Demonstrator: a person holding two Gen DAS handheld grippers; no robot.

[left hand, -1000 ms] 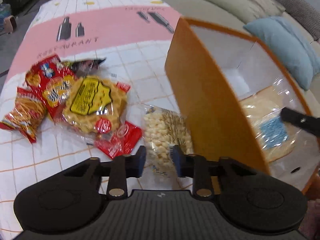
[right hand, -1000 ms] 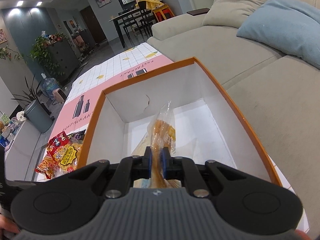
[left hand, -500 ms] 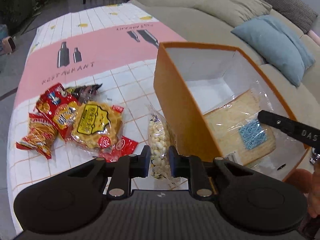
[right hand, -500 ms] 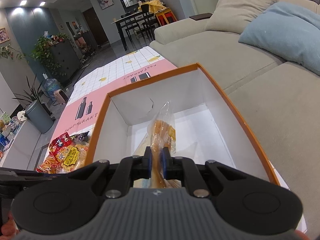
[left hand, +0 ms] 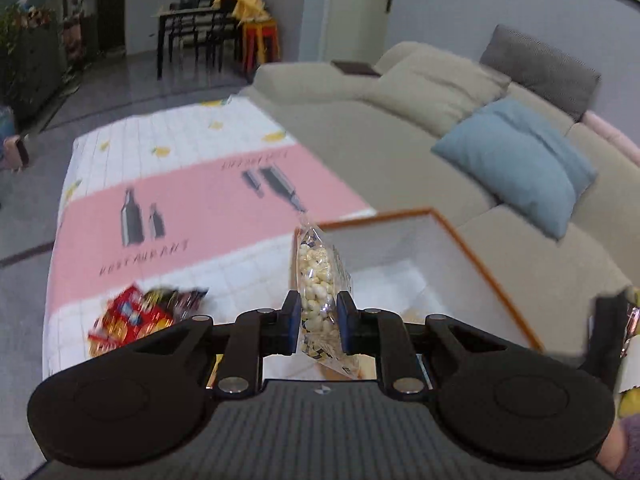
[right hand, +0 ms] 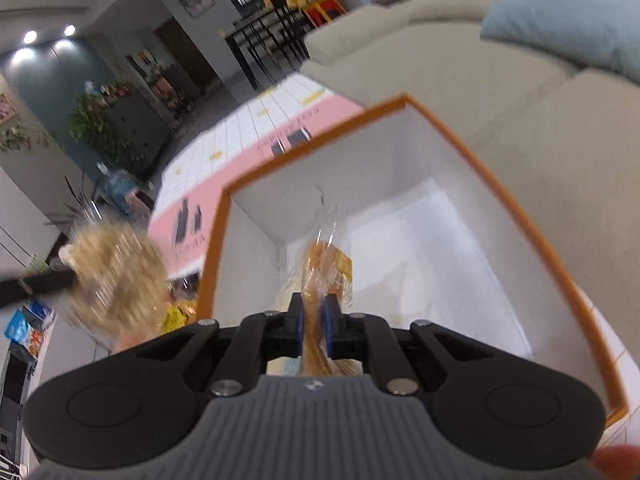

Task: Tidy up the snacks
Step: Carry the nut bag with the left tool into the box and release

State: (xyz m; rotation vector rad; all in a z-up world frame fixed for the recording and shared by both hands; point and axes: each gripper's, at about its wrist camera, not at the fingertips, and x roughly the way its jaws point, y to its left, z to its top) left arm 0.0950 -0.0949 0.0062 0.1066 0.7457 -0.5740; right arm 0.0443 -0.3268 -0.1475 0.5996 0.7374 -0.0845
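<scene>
My left gripper (left hand: 318, 320) is shut on a clear bag of pale puffed snacks (left hand: 318, 276) and holds it in the air by the near left corner of the orange box (left hand: 486, 268). The same bag shows blurred at the left of the right wrist view (right hand: 120, 268). My right gripper (right hand: 313, 326) is shut on a clear bag of bread (right hand: 326, 272) inside the orange box (right hand: 516, 200), whose inside is white. Red and yellow snack packets (left hand: 132, 318) lie on the tablecloth left of the box.
The table has a white and pink cloth (left hand: 192, 208). A beige sofa (left hand: 400, 120) with a blue cushion (left hand: 516, 160) runs along the right of the table. A dining table and chairs (left hand: 192, 36) stand far back.
My left gripper has shut on the puffed snack bag and lifted it off the cloth, up beside the box. My right gripper still holds the bread bag in the box.
</scene>
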